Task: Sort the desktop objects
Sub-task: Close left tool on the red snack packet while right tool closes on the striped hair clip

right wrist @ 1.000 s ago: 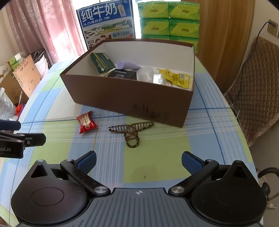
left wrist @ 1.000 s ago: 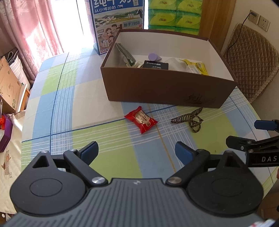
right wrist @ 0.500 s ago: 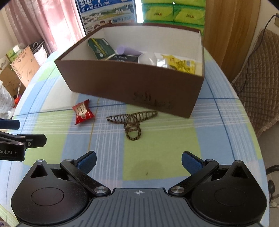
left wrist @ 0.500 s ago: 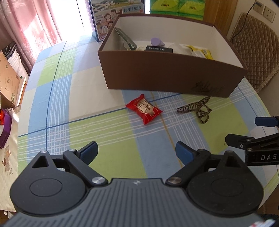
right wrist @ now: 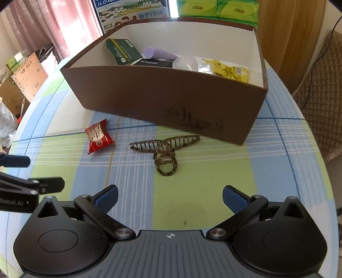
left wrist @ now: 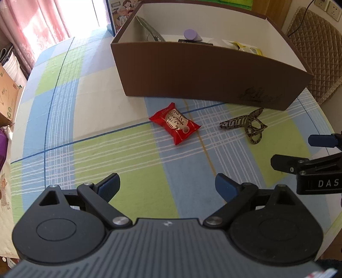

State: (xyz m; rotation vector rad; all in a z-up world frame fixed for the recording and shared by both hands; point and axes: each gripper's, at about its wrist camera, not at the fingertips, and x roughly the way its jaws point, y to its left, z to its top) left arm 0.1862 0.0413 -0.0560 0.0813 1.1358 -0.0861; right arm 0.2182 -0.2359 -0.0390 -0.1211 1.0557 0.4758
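A red snack packet [left wrist: 176, 123] [right wrist: 98, 136] lies on the checked tablecloth just in front of the brown box [left wrist: 203, 79] [right wrist: 162, 94]. To its right rests a leopard-print hair claw [left wrist: 245, 126] [right wrist: 163, 153]. My left gripper [left wrist: 167, 185] hovers open and empty, short of the packet. My right gripper [right wrist: 170, 197] is open too, with nothing in it, facing the hair claw. Each gripper shows at the edge of the other's view. The box holds a green packet [right wrist: 124, 51], a purple tube [right wrist: 158, 54], a black box and a yellow pouch [right wrist: 229, 70].
A milk carton box [right wrist: 132, 15] and green tissue packs [right wrist: 218, 8] stand behind the brown box. A padded chair [left wrist: 316, 49] is at the right. Cardboard boxes [right wrist: 23, 79] and pink curtains lie off the table's left edge.
Both grippers have moved forward and lower toward the table; the packet, hair claw and box now look nearer and larger. Both stay open.
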